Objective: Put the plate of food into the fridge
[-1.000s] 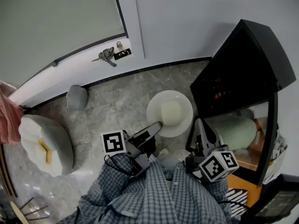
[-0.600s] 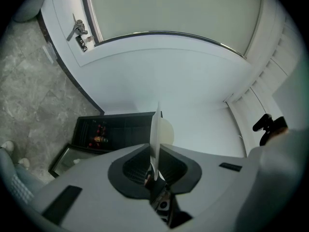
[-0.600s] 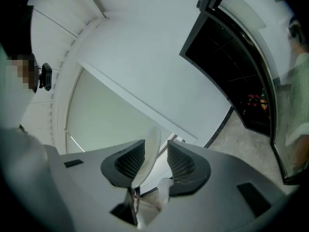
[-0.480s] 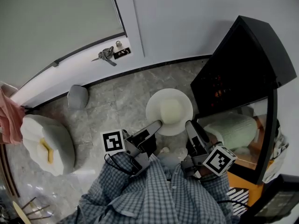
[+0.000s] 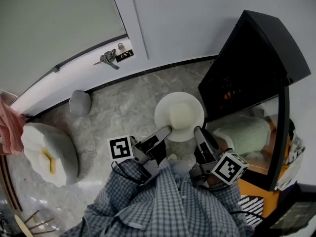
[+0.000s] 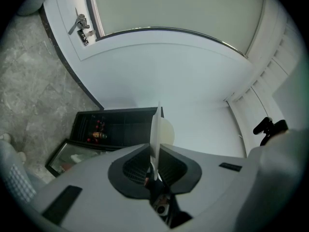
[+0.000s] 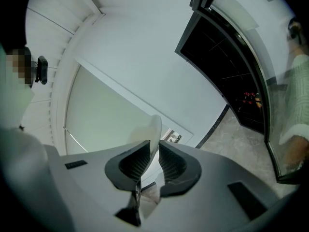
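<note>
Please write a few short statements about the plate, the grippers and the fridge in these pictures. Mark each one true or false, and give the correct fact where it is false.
1. The left gripper and the right gripper each clamp the rim of the plate. True.
2. The door of the fridge is closed. False: it stands open, swung out to the right.
3. The plate is already inside the fridge. False: it is held above the floor, in front of the open fridge.
4. A pale block of food lies on the plate. True.
</note>
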Motion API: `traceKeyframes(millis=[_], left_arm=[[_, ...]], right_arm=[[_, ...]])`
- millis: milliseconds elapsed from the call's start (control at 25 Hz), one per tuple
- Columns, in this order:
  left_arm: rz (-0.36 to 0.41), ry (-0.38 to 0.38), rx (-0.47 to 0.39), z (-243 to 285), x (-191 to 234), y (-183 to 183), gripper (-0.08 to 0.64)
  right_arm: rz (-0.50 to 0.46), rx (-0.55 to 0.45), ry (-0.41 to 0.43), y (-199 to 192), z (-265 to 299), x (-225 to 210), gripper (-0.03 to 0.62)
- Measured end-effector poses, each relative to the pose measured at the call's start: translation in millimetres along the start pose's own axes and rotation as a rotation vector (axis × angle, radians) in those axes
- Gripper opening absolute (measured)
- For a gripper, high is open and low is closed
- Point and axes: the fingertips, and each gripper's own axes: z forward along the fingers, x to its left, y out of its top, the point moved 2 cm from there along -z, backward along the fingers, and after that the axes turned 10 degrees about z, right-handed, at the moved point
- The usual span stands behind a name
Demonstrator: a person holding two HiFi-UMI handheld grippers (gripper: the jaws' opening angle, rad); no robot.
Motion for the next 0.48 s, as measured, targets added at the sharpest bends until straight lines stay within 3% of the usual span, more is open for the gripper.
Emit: traceKeyframes(millis=[480], left_arm=[[0.011,-0.039,0.003,9,-4,-12,0.035]], right_arm=[[-0.031,-0.021,0.015,7,-15,-1,0.061]])
